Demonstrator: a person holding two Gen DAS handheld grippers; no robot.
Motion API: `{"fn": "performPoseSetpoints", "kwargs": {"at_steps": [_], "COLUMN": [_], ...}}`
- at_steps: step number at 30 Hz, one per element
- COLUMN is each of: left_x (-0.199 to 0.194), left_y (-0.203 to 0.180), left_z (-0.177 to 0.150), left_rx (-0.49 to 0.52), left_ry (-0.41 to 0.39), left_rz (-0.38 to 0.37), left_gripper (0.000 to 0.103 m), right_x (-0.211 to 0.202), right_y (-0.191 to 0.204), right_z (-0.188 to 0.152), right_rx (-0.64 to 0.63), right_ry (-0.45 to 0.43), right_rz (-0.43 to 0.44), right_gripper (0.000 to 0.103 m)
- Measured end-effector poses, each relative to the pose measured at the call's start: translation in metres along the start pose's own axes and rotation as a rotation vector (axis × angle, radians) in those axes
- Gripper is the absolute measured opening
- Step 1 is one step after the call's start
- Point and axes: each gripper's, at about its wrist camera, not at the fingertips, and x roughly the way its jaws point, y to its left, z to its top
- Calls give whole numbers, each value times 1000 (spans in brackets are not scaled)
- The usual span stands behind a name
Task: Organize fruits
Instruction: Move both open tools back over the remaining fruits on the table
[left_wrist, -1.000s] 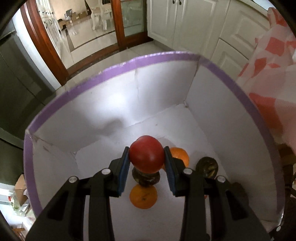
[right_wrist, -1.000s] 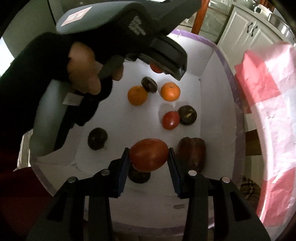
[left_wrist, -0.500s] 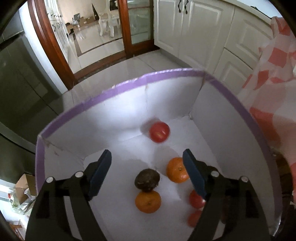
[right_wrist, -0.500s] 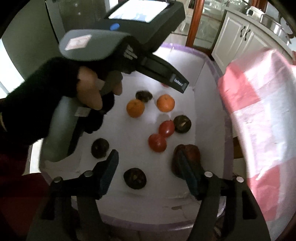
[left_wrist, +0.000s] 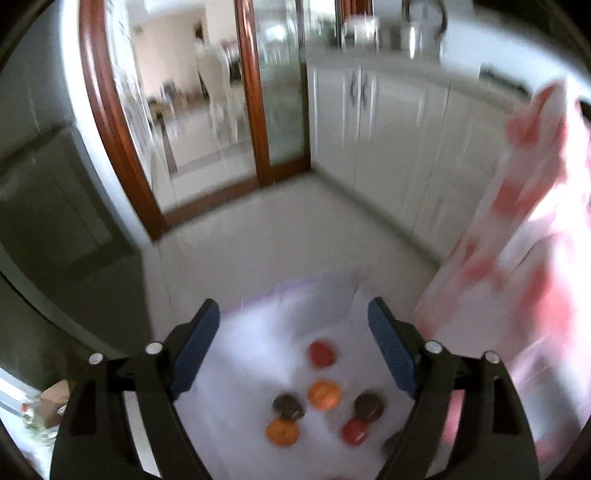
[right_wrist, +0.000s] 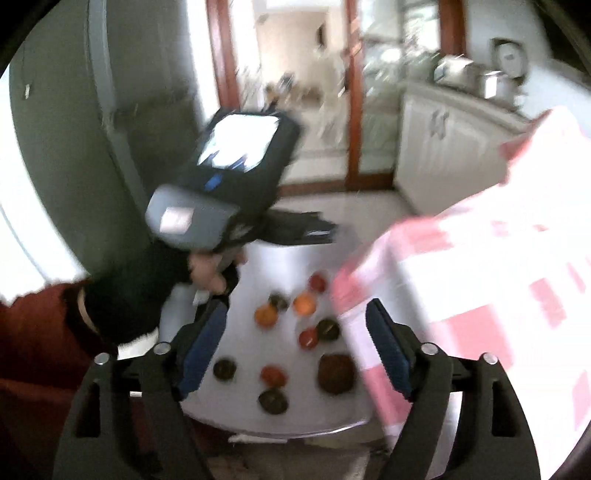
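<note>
Your white box holds all the fruit – the dark red apple by its right wall, oranges and tomatoes toward the far end. Left gripper and right gripper – jaws wide apart, holding nothing.

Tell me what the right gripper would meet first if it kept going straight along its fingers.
Probably the white box floor. The right gripper is open and empty above it, and its line falls near a red tomato beside a dark fruit. Blur leaves depth uncertain.
</note>
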Motion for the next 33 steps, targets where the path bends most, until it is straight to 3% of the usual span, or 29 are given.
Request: {"fn": "performPoseSetpoints", "kwargs": {"at_steps": [3, 8, 13, 16, 22, 29, 33], "left_x": [-39, -107, -130, -124, -87, -39, -18], "left_y": [-26, -130, -265, -346, -484, -537, -550], "left_z": [23, 50, 46, 42, 28, 46, 63], "left_rx": [7, 158, 281, 324, 317, 108, 21], "left_ry": [-122, -229, -130, -64, 69, 152, 125], "left_rz": [-87, -338, -611, -696, -755, -728, -705], "left_gripper": [97, 101, 101, 101, 101, 101, 101], "right_x": [-54, -131, -190, -214, -255, -259, -249], "right_y": [-38, -120, -205, -243, -306, -370, -413], "right_z": [4, -23, -72, -99, -138, -154, -154], "right_rx": [78, 263, 476, 566, 690, 710, 746], "right_ry": [-122, -239, -282, -300, -296, -209, -174], "right_rz": [-99, -313, -507, -580, -706, -814, -829], "right_gripper": [82, 87, 87, 87, 87, 87, 87]}}
